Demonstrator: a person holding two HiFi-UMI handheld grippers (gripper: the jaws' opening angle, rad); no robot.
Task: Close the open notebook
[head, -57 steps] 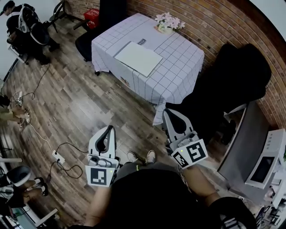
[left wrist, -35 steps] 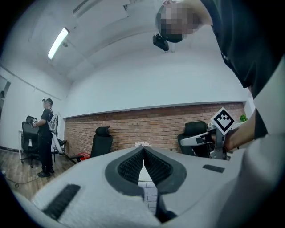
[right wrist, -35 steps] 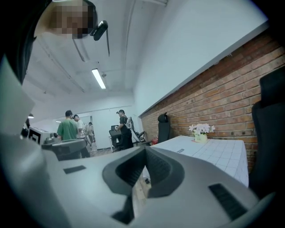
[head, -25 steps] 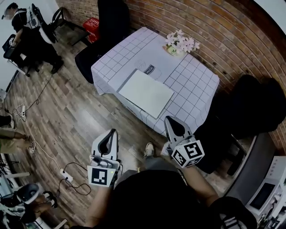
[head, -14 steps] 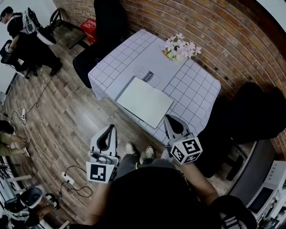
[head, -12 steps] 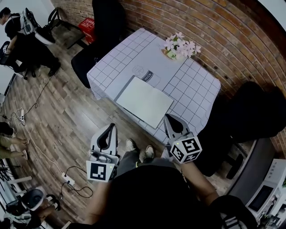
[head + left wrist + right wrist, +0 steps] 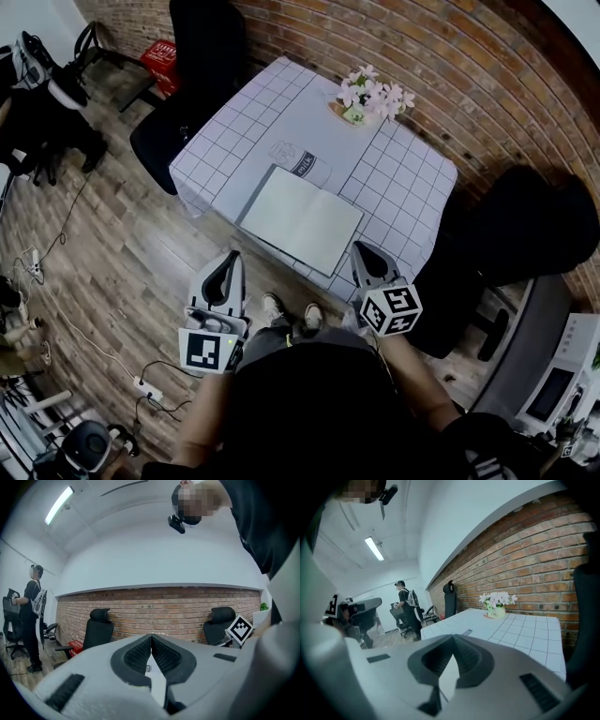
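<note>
Here, step: approach — we stand at the near edge of the worktop (image 7: pixel 403 178), nothing touched yet.
Notebook (image 7: pixel 302 221): lies open and flat on the checked worktop, near its front edge.
Left tool (image 7: pixel 228 258): jaws together, empty.
Right tool (image 7: pixel 362 249): jaws together, empty, close to the notebook's near right corner.
Next move: we judge one tool must open, catch a cover edge — then fold it over.

The notebook (image 7: pixel 300 220) lies open and flat, both white pages blank and facing up, with a dark cover edge showing along its left side. It rests on the checked-cloth table (image 7: pixel 412 187), just inside the near edge, about midway along it.
</note>
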